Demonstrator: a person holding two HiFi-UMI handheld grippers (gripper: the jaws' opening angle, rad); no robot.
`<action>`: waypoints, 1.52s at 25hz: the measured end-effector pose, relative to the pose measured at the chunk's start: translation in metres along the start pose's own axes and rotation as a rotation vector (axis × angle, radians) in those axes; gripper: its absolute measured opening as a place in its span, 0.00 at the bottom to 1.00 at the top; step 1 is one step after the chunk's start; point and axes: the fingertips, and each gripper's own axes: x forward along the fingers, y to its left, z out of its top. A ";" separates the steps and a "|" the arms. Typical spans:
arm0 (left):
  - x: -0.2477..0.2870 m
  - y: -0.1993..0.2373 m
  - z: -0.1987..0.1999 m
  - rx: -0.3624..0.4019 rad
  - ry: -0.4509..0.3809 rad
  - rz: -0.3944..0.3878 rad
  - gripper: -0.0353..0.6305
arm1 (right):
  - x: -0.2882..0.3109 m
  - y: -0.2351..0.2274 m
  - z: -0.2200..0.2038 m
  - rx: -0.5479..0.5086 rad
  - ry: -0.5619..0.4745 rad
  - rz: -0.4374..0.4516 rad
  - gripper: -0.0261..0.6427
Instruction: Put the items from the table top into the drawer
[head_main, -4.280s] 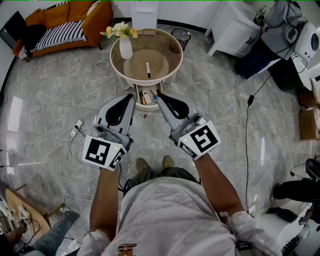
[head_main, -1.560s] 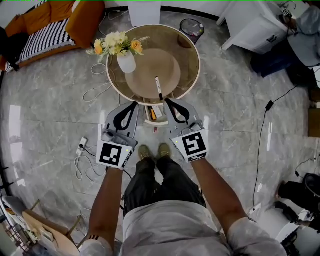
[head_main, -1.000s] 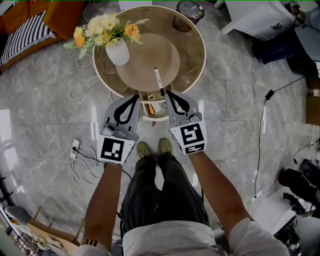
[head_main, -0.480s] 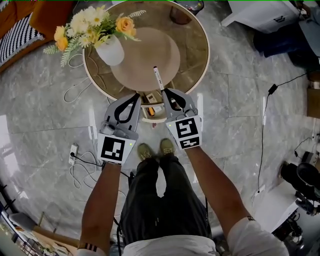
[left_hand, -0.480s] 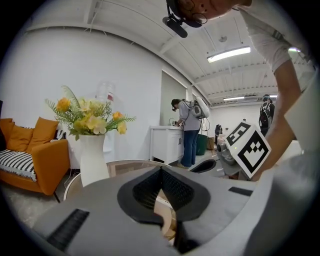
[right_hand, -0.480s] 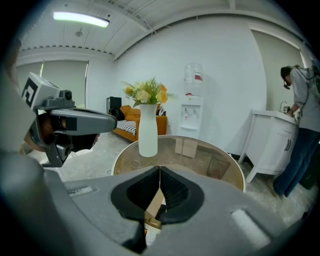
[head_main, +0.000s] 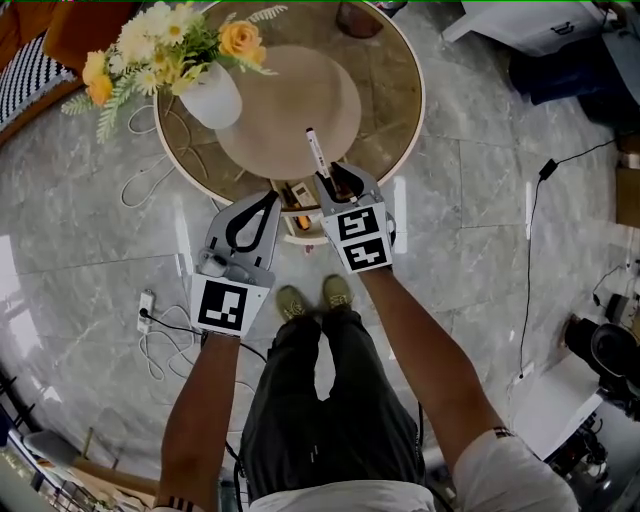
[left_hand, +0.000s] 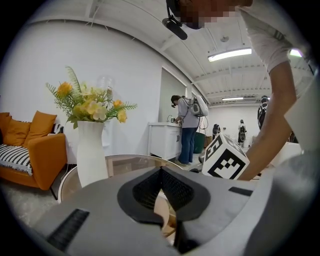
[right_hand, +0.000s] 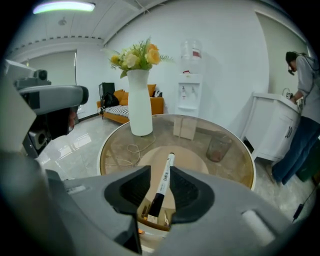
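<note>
Currently the right gripper's (right_hand: 162, 192) jaws are opening around a marker (right_hand: 165, 181) that lies on the round glass desk (right_hand: 227, 150), not yet gripped. The left gripper's (left_hand: 161, 186) jaws are pressed together, empty. Below the desk's edge the drawer (head_main: 297, 238) stands open with small items (head_main: 296, 193) already inside, so the marker looks like the main piece left.

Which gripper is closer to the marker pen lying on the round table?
Right. The right gripper has its opening jaws either side of the marker pen's near end, not pressing it. The left gripper sits shut off to its left, at the table edge.
</note>
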 end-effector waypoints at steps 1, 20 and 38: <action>0.000 0.001 -0.003 -0.003 0.003 -0.001 0.05 | 0.004 -0.001 -0.003 0.009 0.014 -0.004 0.22; -0.007 0.005 -0.020 -0.015 0.018 -0.019 0.05 | 0.038 0.000 -0.038 0.053 0.160 -0.033 0.16; -0.010 -0.013 -0.030 -0.038 0.013 -0.004 0.05 | -0.012 0.013 -0.016 0.027 0.001 -0.032 0.14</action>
